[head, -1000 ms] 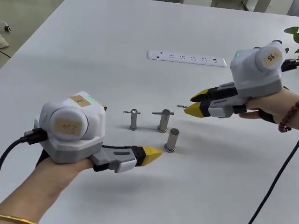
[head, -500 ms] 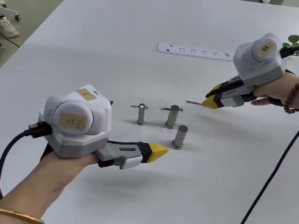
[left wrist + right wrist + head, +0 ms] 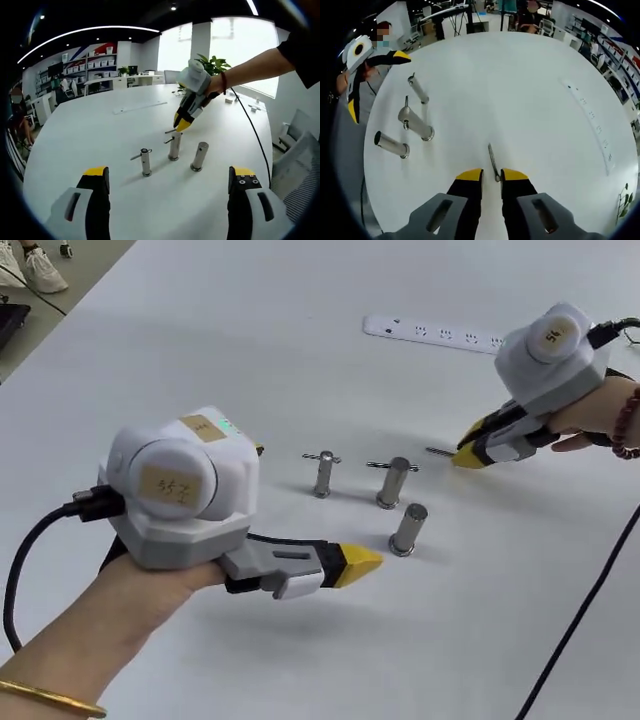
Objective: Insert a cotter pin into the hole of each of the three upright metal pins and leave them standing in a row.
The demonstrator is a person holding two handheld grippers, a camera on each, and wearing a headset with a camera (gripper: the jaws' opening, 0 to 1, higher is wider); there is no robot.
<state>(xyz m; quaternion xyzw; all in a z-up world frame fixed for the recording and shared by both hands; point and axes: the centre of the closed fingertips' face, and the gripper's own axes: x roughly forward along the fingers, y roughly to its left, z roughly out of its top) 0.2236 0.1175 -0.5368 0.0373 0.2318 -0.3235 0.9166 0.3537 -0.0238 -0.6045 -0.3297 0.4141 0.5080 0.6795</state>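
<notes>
Three upright metal pins stand mid-table. The left pin (image 3: pixel 323 473) and the middle pin (image 3: pixel 391 483) each carry a cotter pin through the top. The front pin (image 3: pixel 408 530) has a bare top. My right gripper (image 3: pixel 468 457) is to their right, shut on a thin cotter pin (image 3: pixel 440 452) that sticks out toward the middle pin, about a hand's width from it. In the right gripper view that cotter pin (image 3: pixel 493 160) lies between the nearly closed jaws. My left gripper (image 3: pixel 360 562) hovers near the front pin, open wide (image 3: pixel 169 172), with all three pins ahead of it.
A white power strip (image 3: pixel 430 335) lies at the far side of the white table (image 3: pixel 200 350). A black cable (image 3: pixel 580 610) trails from the right hand across the table's right side. Shelves, desks and a potted plant (image 3: pixel 212 64) stand beyond the table.
The right gripper has tipped its nose down toward the table, still holding the cotter pin near the middle pin. The head camera has shifted. The left gripper has barely moved.
</notes>
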